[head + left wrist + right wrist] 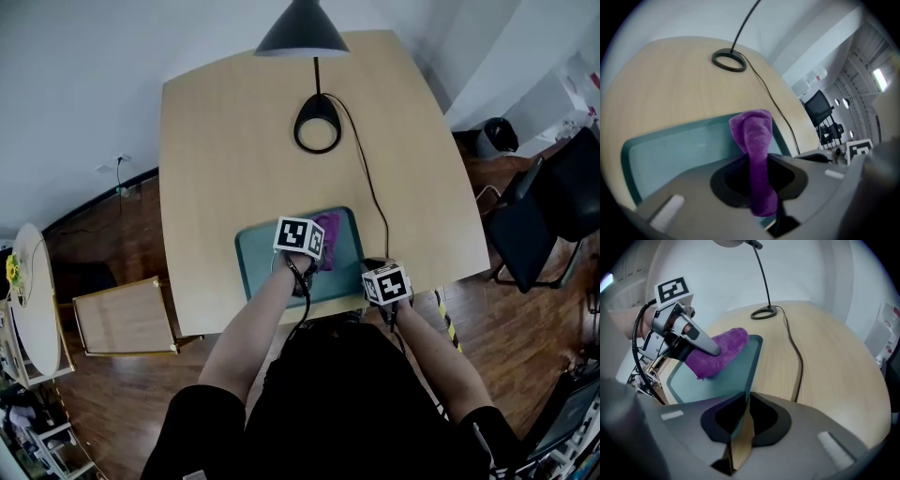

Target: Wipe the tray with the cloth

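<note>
Right gripper (pixel 743 397) — clenched on tray (pixel 723 376) rim | left gripper (pixel 757 161) — grasped purple cloth (pixel 752 129), which rested on that tray

A purple cloth (pixel 327 234) is shown on a teal tray (pixel 258 267), a pale wood-toned worktop (pixel 234 141) beneath it, a black lamp (pixel 302 30) and cable (pixel 370 187) beyond it, and black-and-white square markers are borne by the grey left gripper (pixel 713 351) and right gripper (pixel 743 411).
</note>
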`<move>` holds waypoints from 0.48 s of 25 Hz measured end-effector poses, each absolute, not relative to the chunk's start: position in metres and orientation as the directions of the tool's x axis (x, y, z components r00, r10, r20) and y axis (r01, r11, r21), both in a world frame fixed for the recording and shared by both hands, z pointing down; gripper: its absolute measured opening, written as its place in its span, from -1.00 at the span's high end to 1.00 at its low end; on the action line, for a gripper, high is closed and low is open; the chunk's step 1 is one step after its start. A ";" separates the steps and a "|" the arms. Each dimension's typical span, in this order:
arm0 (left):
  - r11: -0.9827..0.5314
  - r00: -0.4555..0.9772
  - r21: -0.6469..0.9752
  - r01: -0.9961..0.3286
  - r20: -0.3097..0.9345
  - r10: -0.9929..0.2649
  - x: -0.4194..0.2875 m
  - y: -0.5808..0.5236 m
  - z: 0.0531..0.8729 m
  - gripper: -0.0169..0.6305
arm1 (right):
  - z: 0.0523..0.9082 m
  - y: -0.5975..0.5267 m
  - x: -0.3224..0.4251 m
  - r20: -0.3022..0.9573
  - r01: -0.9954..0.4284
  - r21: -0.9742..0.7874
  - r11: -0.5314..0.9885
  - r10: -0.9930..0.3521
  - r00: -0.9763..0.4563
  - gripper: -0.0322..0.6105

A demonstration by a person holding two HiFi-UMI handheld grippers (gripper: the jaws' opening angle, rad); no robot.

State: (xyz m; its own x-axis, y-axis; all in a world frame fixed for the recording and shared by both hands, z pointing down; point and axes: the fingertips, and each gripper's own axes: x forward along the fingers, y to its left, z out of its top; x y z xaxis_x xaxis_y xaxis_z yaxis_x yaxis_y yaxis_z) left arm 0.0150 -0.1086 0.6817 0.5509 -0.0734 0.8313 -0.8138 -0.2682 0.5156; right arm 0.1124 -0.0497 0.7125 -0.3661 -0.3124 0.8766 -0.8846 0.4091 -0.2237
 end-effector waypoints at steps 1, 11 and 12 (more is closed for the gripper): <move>-0.245 0.543 0.510 -0.824 0.834 -0.092 -0.003 -0.106 0.682 0.62 | 0.712 -0.051 0.112 0.875 -0.883 -0.220 0.414 -0.316 -0.366 0.80; 0.010 0.409 0.424 -0.905 0.877 -0.252 -0.176 -0.076 0.688 0.62 | 0.716 -0.053 0.109 0.882 -0.884 -0.207 0.419 -0.312 -0.354 0.79; 0.020 0.389 0.408 -0.913 0.884 -0.258 -0.186 -0.073 0.687 0.62 | 0.717 -0.053 0.109 0.884 -0.884 -0.204 0.421 -0.309 -0.352 0.79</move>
State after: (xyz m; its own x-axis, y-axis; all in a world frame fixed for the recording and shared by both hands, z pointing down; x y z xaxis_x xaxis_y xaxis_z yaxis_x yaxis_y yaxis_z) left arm -0.1861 -0.0732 0.6872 0.3894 -0.2585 0.8841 -0.9128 0.0197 0.4078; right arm 0.1087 -0.0532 0.7165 -0.3516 -0.3093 0.8836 -0.8839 0.4207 -0.2045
